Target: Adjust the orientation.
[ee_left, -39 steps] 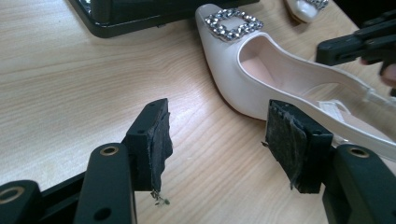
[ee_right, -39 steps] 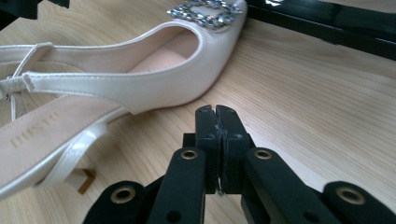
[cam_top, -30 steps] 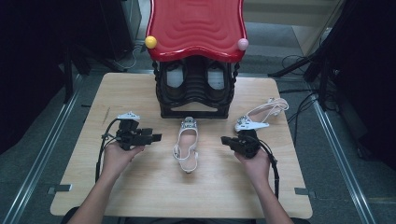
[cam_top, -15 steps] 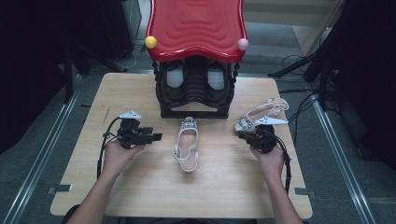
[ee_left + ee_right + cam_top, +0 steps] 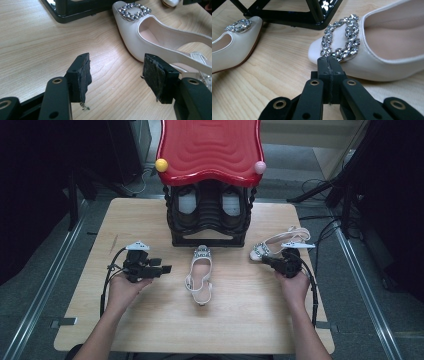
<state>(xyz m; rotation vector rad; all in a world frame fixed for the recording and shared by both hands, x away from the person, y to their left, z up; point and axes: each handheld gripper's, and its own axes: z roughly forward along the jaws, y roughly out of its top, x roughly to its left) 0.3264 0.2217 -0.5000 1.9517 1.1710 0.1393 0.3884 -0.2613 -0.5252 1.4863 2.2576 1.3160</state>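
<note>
Two white slingback shoes on my table: middle shoe (image 5: pixel 200 276) lies lengthwise before the black rack (image 5: pixel 208 215); right shoe (image 5: pixel 280 243) is partly hidden behind my right gripper (image 5: pixel 266 260), whose clenched, empty tips sit at its toe. My left gripper (image 5: pixel 166 269) is released, level, aimed at the middle shoe.

Bare table (image 5: pixel 150 320) lies open ahead of the left gripper (image 5: pixel 167 269) up to the middle shoe (image 5: pixel 200 275). The right gripper (image 5: pixel 264 260) sits against the right shoe (image 5: pixel 280 242); the black rack (image 5: pixel 207 237) blocks the way beyond.
</note>
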